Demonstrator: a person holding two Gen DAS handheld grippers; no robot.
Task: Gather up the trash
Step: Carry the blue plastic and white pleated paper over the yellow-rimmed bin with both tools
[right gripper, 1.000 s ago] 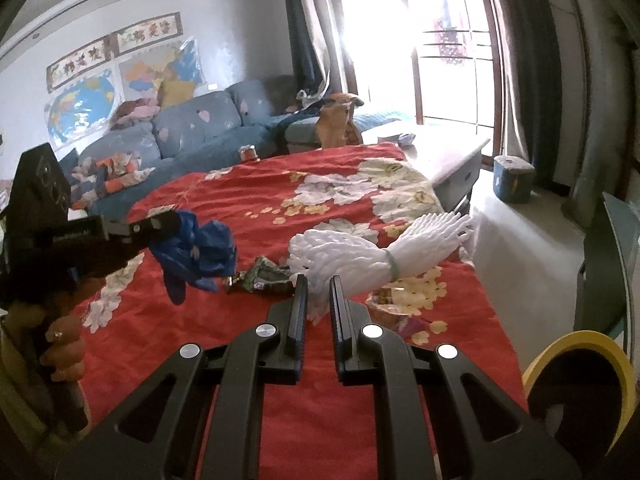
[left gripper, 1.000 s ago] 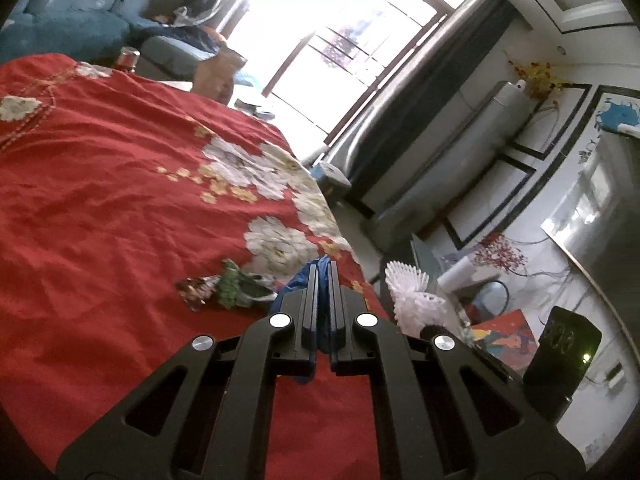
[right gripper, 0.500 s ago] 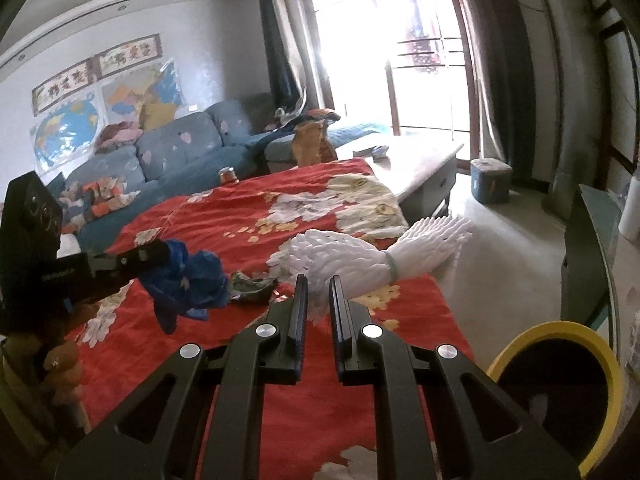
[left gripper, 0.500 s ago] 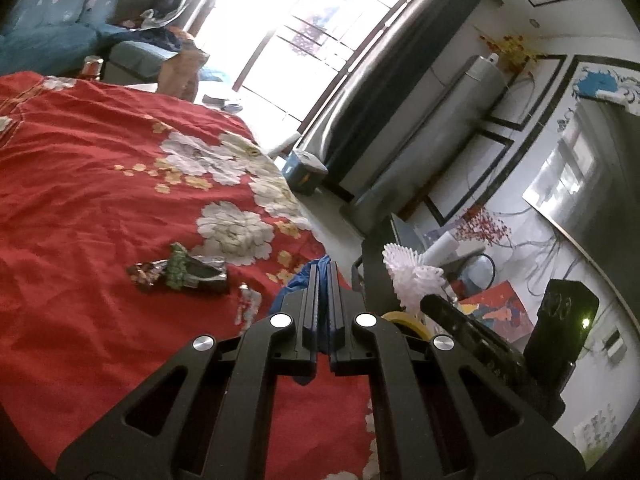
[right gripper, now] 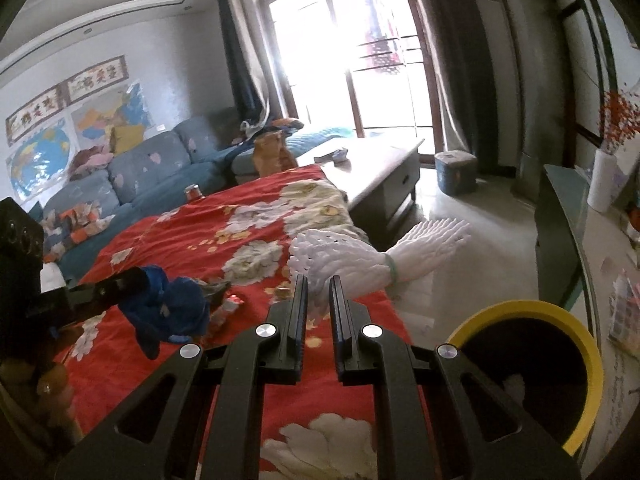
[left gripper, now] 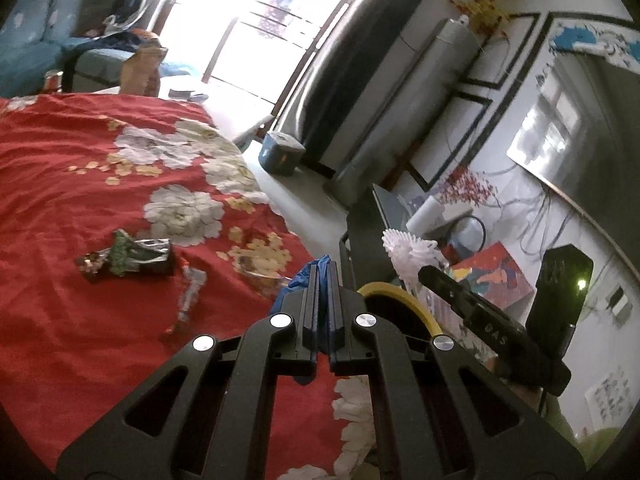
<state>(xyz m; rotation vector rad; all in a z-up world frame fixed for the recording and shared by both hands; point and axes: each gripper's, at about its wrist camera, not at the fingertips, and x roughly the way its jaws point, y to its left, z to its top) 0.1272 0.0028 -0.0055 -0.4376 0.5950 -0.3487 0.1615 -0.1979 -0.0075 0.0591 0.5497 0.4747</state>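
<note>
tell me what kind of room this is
Most likely a home living room: a blue sofa stands along the wall under world maps, a low coffee table sits before tall curtained glass doors, and a red floral cloth covers the work surface.

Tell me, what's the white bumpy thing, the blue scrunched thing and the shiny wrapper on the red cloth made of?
The white netted sleeve looks like soft foam mesh: matte, full of small holes, cinched by a green band. The blue wad looks like thin plastic or cloth; its limp crumpled folds leave that open. The wrapper on the red cloth looks like foil-lined plastic, from its silvery glints.
</note>
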